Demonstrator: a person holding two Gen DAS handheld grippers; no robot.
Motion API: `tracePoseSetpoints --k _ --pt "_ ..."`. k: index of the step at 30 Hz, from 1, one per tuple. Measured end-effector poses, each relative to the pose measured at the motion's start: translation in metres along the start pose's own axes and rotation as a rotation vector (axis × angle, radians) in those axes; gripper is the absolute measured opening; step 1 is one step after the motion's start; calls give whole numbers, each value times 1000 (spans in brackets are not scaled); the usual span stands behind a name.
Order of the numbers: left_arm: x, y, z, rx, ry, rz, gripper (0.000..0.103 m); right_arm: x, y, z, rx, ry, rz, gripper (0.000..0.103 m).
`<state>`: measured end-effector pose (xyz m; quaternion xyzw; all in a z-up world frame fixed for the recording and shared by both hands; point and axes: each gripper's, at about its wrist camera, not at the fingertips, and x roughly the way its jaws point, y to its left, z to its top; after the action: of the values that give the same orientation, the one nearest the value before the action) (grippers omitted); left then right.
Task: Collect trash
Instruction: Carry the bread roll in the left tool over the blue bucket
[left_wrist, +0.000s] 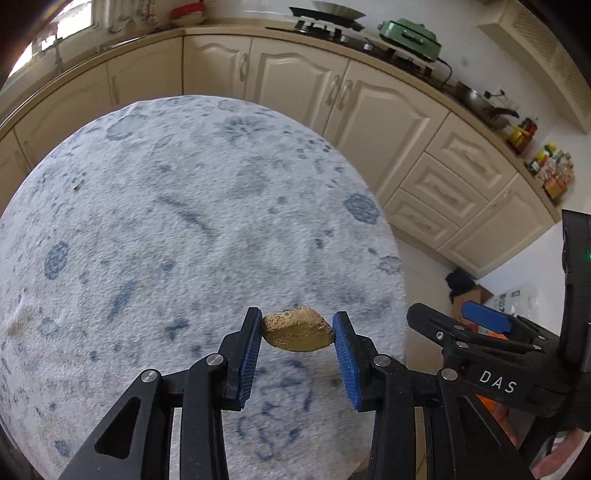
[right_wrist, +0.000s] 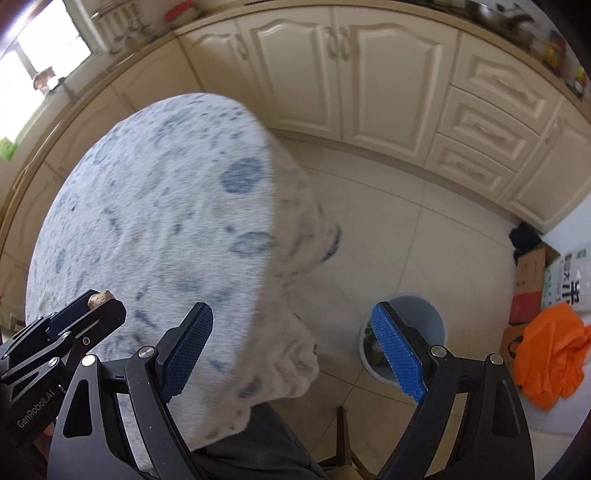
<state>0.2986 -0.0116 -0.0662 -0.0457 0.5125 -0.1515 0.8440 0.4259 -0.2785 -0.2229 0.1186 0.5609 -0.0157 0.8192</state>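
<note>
My left gripper is shut on a brown, rough lump of trash and holds it just above the near right part of the table, which is covered by a white cloth with blue patterns. The left gripper also shows at the left of the right wrist view, with the lump at its tips. My right gripper is open and empty, off the table's right edge. Its right finger hangs over a round grey bin on the floor, which holds some scraps. The right gripper shows at the right of the left wrist view.
Cream kitchen cabinets run behind the table, with a stove, a green appliance and jars on the counter. Cardboard boxes and an orange bag lie on the tiled floor right of the bin. The cloth hangs over the table's right edge.
</note>
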Motion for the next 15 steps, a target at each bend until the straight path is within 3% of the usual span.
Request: tracePoseSetpoints --k 15 --pt "77 -142 8 289 157 -120 35 -25 -154 -38 350 -29 -138 88"
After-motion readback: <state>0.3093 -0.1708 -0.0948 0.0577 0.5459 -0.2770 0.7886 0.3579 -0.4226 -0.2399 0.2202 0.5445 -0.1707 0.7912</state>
